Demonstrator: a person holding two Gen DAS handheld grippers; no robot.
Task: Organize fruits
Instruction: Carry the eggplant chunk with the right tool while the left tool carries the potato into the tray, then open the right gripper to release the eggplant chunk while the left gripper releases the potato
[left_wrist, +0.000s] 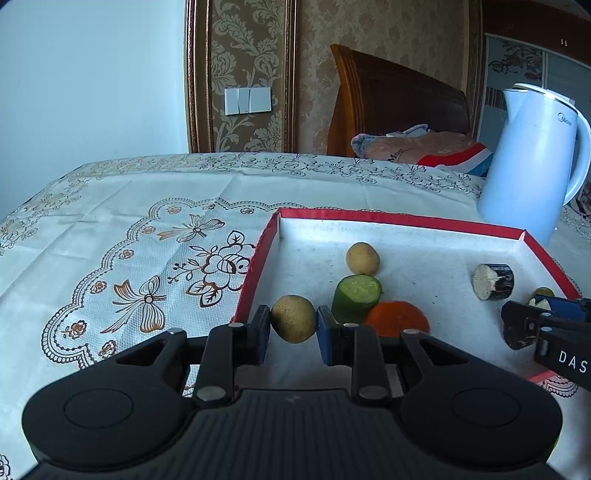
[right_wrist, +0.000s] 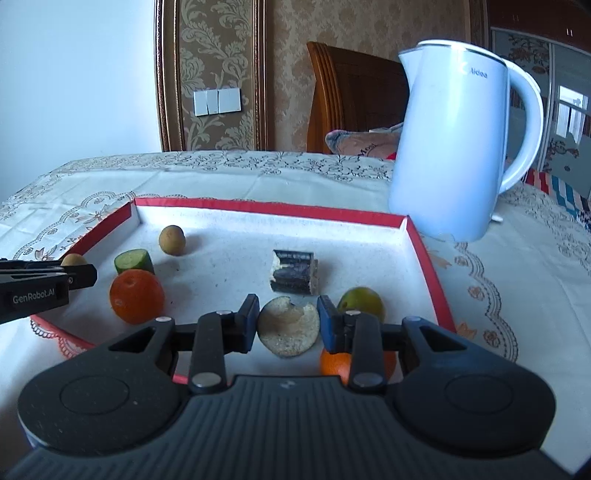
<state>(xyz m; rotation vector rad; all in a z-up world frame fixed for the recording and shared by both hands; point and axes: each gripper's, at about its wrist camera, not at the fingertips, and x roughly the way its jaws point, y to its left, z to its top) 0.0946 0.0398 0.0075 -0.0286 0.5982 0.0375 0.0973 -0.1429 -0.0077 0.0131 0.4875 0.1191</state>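
Observation:
A red-rimmed white tray (left_wrist: 406, 221) (right_wrist: 258, 205) lies on the table. My left gripper (left_wrist: 294, 325) is shut on a small brown-yellow round fruit (left_wrist: 294, 318) at the tray's near left edge. My right gripper (right_wrist: 288, 325) is shut on a pale dried fruit slice (right_wrist: 289, 326) above the tray's near right part. In the tray lie another brown round fruit (left_wrist: 362, 258) (right_wrist: 171, 240), a green cucumber piece (left_wrist: 356, 297) (right_wrist: 133, 260), an orange (left_wrist: 397, 317) (right_wrist: 136, 295), a dark sugarcane stub (left_wrist: 494, 280) (right_wrist: 294, 272) and a green fruit (right_wrist: 361, 303). A second orange (right_wrist: 334, 363) shows under the right gripper.
A white electric kettle (left_wrist: 532, 158) (right_wrist: 454, 147) stands just behind the tray's far right corner. The patterned tablecloth (left_wrist: 129, 240) stretches to the left. A wooden chair (left_wrist: 388, 99) with a pillow (left_wrist: 413, 144) stands behind the table.

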